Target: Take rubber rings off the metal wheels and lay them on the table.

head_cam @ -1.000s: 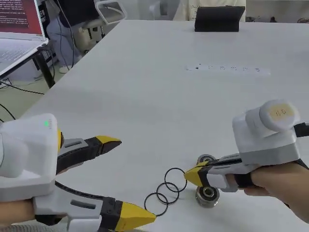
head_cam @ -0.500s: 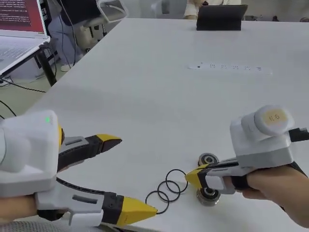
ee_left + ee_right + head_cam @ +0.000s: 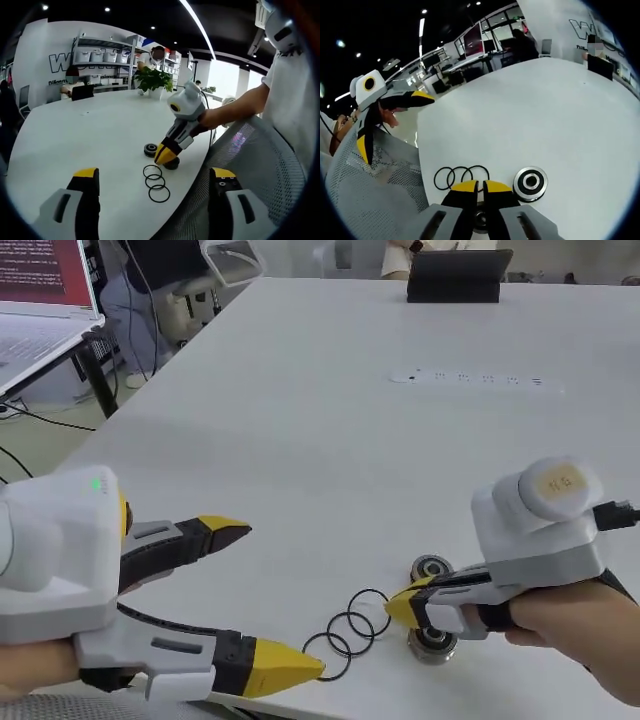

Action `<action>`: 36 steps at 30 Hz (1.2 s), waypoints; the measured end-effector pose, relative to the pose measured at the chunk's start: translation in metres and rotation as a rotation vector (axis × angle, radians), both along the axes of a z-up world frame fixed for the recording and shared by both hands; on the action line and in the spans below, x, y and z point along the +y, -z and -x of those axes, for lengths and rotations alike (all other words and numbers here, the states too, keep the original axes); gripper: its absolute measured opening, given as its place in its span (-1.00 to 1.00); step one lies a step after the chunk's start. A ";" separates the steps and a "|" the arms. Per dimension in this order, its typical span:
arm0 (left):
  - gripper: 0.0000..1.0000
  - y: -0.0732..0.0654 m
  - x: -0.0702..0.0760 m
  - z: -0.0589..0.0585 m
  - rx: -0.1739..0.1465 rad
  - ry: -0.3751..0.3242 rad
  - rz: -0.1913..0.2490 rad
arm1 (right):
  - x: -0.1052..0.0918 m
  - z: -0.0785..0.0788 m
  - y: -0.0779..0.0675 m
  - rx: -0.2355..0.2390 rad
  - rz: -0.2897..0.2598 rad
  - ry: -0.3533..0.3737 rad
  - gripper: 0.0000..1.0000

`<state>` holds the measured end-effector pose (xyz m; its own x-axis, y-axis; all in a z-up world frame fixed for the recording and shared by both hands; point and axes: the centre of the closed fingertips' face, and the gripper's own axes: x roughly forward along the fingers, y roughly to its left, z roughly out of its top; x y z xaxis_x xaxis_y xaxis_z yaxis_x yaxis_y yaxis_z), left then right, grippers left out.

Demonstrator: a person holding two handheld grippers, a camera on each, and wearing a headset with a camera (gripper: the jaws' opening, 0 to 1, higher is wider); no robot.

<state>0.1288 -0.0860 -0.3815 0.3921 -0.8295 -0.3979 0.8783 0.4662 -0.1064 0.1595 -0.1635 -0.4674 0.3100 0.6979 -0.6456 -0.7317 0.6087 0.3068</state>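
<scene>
The right gripper [image 3: 481, 187] has its fingers clenched almost tip to tip over the near wheel [image 3: 432, 642], with three freed rubber rings [image 3: 461, 177] just ahead of them. Nip only rubber and peel outward. The left gripper [image 3: 275, 600], fingers released, could steady the wheel.

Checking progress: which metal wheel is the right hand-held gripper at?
The silver metal wheel nearer the person, partly beneath the tips of the right hand-held gripper; the other wheel lies apart.
</scene>
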 end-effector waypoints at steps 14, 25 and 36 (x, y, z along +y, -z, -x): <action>0.73 0.001 0.000 0.001 0.006 0.000 -0.005 | -0.008 -0.012 -0.019 -0.054 -0.015 0.028 -0.97; 0.77 0.004 0.002 0.000 0.018 -0.012 -0.022 | -0.016 -0.025 -0.055 -0.161 -0.053 0.036 -0.90; 0.75 0.009 0.001 0.004 0.042 0.010 -0.038 | -0.040 -0.036 -0.069 -0.206 -0.082 0.083 -0.84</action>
<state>0.1251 -0.0851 -0.3903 0.3664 -0.8170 -0.4454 0.8778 0.4622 -0.1257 0.1951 -0.2033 -0.3985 0.4882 0.7121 -0.5046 -0.7324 0.6487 0.2069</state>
